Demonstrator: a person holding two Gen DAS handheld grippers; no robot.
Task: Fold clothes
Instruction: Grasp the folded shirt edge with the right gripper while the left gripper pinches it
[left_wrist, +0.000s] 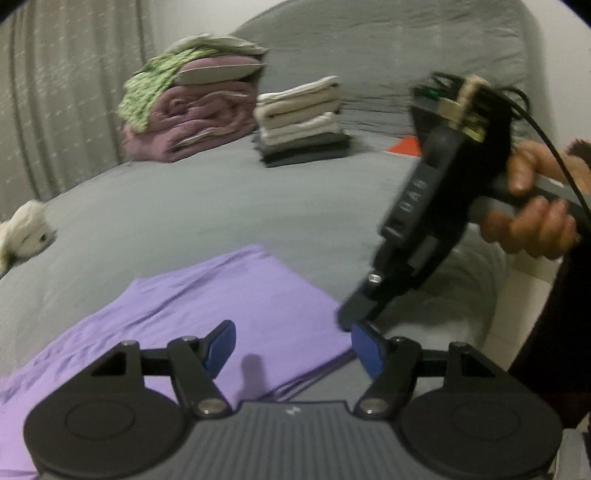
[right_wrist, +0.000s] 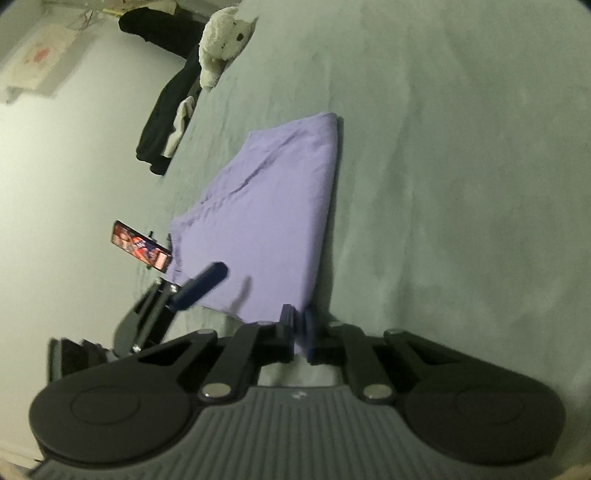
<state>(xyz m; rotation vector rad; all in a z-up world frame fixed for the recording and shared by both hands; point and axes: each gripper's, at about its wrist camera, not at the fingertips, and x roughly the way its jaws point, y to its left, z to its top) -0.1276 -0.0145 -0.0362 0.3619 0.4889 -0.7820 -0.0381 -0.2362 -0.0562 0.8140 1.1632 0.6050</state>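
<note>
Right gripper (right_wrist: 300, 332) pinching purple garment (right_wrist: 266, 206) corner.

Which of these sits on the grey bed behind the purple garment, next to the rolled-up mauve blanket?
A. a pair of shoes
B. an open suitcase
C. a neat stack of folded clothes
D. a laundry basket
C: in the left wrist view a stack of folded clothes, cream on top and dark at the bottom, stands on the grey bed beside the rolled mauve blanket, beyond the purple garment.
</note>
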